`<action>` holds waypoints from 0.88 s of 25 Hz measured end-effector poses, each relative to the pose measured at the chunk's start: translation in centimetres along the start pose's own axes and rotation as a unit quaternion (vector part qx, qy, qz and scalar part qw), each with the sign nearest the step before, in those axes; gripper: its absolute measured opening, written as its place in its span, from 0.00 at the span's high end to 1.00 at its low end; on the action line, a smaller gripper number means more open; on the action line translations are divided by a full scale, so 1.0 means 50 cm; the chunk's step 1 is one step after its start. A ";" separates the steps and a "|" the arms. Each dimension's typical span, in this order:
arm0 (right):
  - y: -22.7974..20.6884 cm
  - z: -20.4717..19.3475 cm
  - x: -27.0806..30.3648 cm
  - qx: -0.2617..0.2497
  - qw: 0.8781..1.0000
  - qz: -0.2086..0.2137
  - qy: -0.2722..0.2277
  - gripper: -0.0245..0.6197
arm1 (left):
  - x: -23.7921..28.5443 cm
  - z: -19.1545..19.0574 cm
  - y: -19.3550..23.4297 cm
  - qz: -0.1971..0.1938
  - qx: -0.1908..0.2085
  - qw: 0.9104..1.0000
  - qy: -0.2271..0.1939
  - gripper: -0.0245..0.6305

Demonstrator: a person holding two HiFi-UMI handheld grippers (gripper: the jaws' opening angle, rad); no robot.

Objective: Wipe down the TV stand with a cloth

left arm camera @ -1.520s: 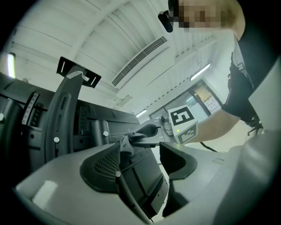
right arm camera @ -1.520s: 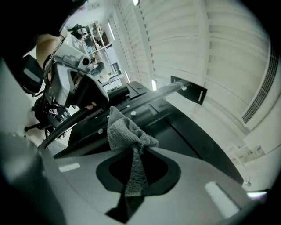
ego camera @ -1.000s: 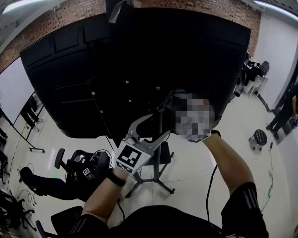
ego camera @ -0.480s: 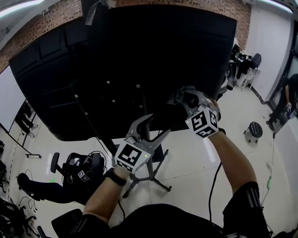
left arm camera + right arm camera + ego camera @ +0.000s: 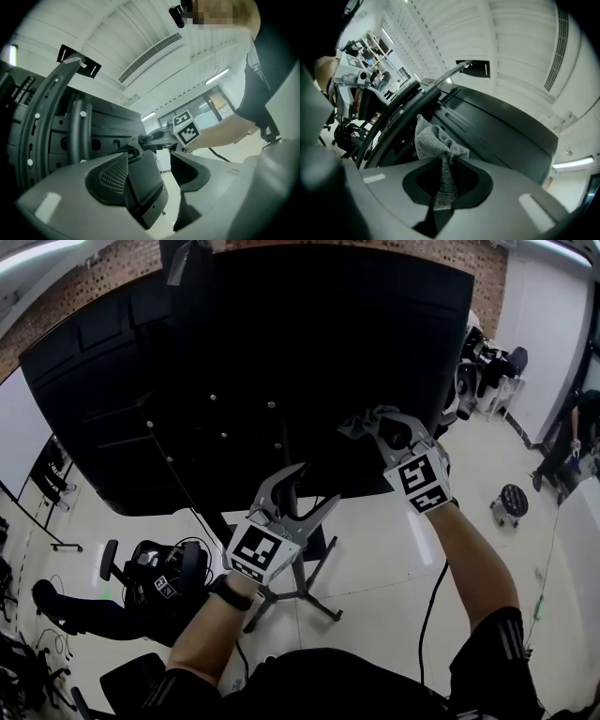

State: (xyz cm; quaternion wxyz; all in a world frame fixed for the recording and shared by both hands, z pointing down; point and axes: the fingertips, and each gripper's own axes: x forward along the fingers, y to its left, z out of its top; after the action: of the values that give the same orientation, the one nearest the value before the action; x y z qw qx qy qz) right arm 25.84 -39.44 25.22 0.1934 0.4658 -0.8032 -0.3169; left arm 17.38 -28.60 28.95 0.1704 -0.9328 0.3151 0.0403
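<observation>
Pinches a grey cloth (image 5: pixel 436 141) in the shut jaws of the right gripper (image 5: pixel 440 180), with one strip hanging down through the jaws and a bunched wad standing out ahead; holds that wad right up by the black back of the TV (image 5: pixel 497 124), touching or not, cannot tell. Seen from the head: right gripper (image 5: pixel 364 426) at 1 o'clock of centre, cloth (image 5: pixel 349 427) at its tip against the dark TV (image 5: pixel 281 343); left gripper (image 5: pixel 314 486) just below centre, at 7 o'clock of the right one, jaws spread wide with nothing between. Confirmed in the left gripper view: jaws of the left gripper (image 5: pixel 164 180) apart, empty, aimed at the cloth (image 5: pixel 139 139). Below, at 6 o'clock, the TV stand (image 5: pixel 305 582) with splayed legs on pale floor (image 5: pixel 375 549); at 8 o'clock an office chair (image 5: pixel 150 568).
</observation>
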 end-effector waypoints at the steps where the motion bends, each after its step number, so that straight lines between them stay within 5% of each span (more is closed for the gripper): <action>1: 0.004 0.026 -0.005 -0.003 1.000 0.001 -0.015 0.90 | -0.007 0.006 0.007 0.006 0.004 1.000 -0.004 0.50; 10: 0.114 0.260 -0.024 -0.104 0.990 0.020 -0.095 0.90 | -0.138 0.092 0.085 0.052 0.031 0.998 -0.032 0.50; 22: 0.298 0.542 0.061 -0.118 0.977 0.047 -0.174 0.87 | -0.389 0.154 0.265 0.118 0.058 0.991 -0.029 0.50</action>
State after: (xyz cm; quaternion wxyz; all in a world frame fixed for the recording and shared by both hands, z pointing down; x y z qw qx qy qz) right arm -1.41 -27.72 15.92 0.1193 0.3391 -0.8027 -0.4758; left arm -5.89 -24.63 21.38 0.2270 -0.8761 0.4198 0.0690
